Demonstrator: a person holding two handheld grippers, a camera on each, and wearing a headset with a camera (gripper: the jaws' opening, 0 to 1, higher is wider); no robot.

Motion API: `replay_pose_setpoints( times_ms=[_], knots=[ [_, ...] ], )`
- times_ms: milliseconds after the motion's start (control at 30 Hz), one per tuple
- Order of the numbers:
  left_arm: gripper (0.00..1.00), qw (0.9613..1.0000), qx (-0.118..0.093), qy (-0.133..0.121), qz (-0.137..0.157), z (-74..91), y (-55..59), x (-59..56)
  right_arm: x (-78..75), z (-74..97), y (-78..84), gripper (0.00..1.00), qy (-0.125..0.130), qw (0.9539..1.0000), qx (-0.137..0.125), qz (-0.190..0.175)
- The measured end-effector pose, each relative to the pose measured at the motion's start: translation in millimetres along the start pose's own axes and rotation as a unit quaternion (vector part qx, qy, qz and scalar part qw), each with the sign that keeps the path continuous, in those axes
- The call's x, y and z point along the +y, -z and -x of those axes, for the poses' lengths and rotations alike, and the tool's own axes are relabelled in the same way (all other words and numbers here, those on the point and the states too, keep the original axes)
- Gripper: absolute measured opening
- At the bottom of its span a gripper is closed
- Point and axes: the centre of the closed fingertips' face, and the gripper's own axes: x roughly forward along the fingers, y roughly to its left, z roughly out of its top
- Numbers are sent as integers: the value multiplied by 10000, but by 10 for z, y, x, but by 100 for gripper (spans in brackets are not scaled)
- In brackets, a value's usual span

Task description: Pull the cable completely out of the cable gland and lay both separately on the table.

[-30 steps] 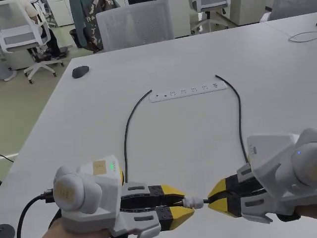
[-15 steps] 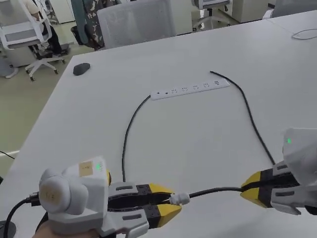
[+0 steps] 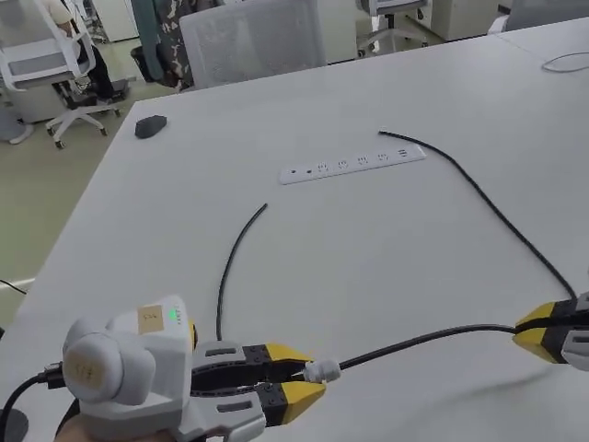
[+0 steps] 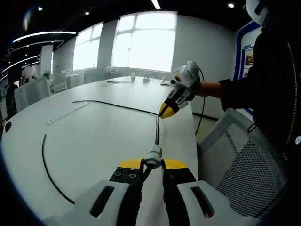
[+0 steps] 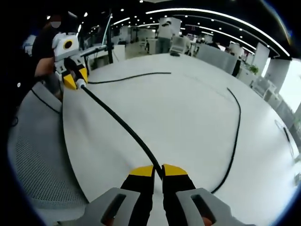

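Above table (image 3: 368, 249), right claw (image 3: 523, 330) farther from left claw (image 3: 306, 372), more cable (image 3: 414, 343) through gland (image 3: 319, 370)

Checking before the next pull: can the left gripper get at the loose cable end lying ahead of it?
Probably not: the left gripper is shut on the gland, so its jaws are taken, though nothing lies between it and that cable end.

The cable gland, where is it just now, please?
The cable gland sits bottom centre in the head view, clamped in the left hand-held gripper, its cable running to the right hand-held gripper.
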Motion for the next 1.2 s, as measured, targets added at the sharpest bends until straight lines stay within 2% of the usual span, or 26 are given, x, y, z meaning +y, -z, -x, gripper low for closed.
replay_pose_setpoints(
  times_ms=[200,300,367,433,467,500,533,600,633,700,733,767,800,833,867,1000,1033,1067,1167,1200],
  knots=[
    [15,10000,-19,0,11,2,-18,1,-152,-5,182,0,213,9991,283,-211],
    [15,10000,9,-10,9,3,-9,3,-114,-7,217,2,125,9983,386,-409],
    [15,10000,33,-30,0,6,-1,12,-106,-8,178,5,131,9979,307,-563],
    [15,10000,22,-56,-1,11,-7,24,-112,9,110,13,203,9978,187,-602],
    [15,10000,15,-84,-28,12,-11,35,-39,12,38,17,25,9980,101,-623],
    [15,9999,6,-118,-42,13,-15,48,-8,18,-18,20,-18,9979,28,-648],
    [15,9999,6,-112,-31,12,-15,46,84,19,-140,22,-195,9983,-145,-523],
    [15,9999,14,-99,-61,8,-20,37,227,37,-288,26,-429,9979,-291,-401],
    [15,9999,28,-68,-77,5,-22,21,352,54,-449,26,-630,9963,-530,-252],
    [15,9999,64,-22,-115,-6,-21,-9,660,92,-692,24,-1131,9902,-815,58],
    [15,9999,72,-12,-122,-11,-20,-16,776,96,-767,24,-1282,9876,-873,234],
    [15,9999,69,-4,-122,-14,-23,-21,900,100,-821,24,-1459,9846,-876,409],
    [15,9999,66,14,-120,-23,-29,-34,1065,98,-916,25,-1633,9792,-963,726],
    [15,9999,69,29,-126,-29,-33,-46,1224,77,-966,26,-1831,9735,-947,986],
    [15,9998,83,66,-150,-37,-42,-70,1314,58,-980,27,-1955,9705,-893,1094],
    [15,9996,106,124,-234,-49,-69,-104,1506,-81,-1052,23,-2081,9628,-802,1527],
    [15,9996,107,131,-241,-49,-75,-108,1530,-122,-1067,21,-2081,9631,-771,1523],
    [15,9995,117,143,-256,-49,-78,-115,1557,-133,-1076,20,-2128,9608,-777,1596],
    [15,9994,131,151,-285,-47,-81,-126,1593,-167,-1105,14,-2169,9578,-835,1691],
    [15,9994,135,142,-302,-48,-78,-124,1598,-174,-1111,10,-2168,9581,-843,1671]
  ],
)
